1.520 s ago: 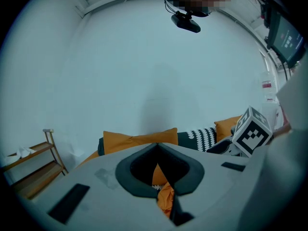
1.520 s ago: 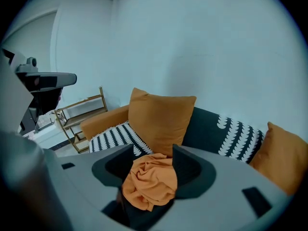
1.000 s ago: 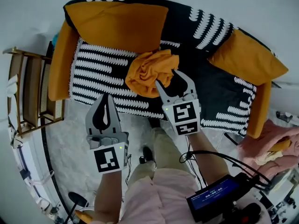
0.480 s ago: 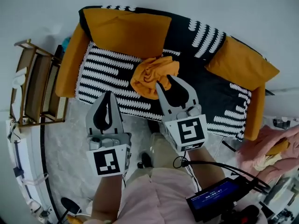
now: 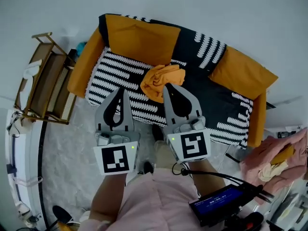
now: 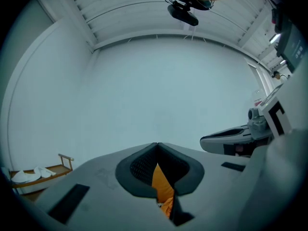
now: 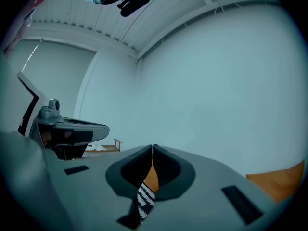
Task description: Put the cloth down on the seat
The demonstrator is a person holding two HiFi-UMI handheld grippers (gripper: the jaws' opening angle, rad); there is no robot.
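The orange cloth (image 5: 162, 79) lies crumpled on the sofa's black-and-white striped seat (image 5: 113, 76), in front of the orange back cushion (image 5: 139, 35). My right gripper (image 5: 167, 86) is shut and holds nothing. Its tips hang just on the near side of the cloth, apart from it. My left gripper (image 5: 124, 91) is also shut and bare, over the seat's front edge to the left of the cloth. In the left gripper view the left gripper (image 6: 157, 144) points at the wall. The right gripper (image 7: 152, 147) does the same in its own view, with a strip of striped seat (image 7: 144, 198) below its jaws.
A second orange cushion (image 5: 240, 71) leans at the sofa's right end and an orange armrest (image 5: 83, 71) closes its left end. A wooden rack (image 5: 43, 85) stands left of the sofa. A pink cloth heap (image 5: 274, 158) lies at the right. A blue-screened device (image 5: 219, 201) hangs at my waist.
The right gripper, open at the cloth a second ago, has closed and drawn back toward me. The cloth stays on the seat. The whole view has backed away from the sofa.
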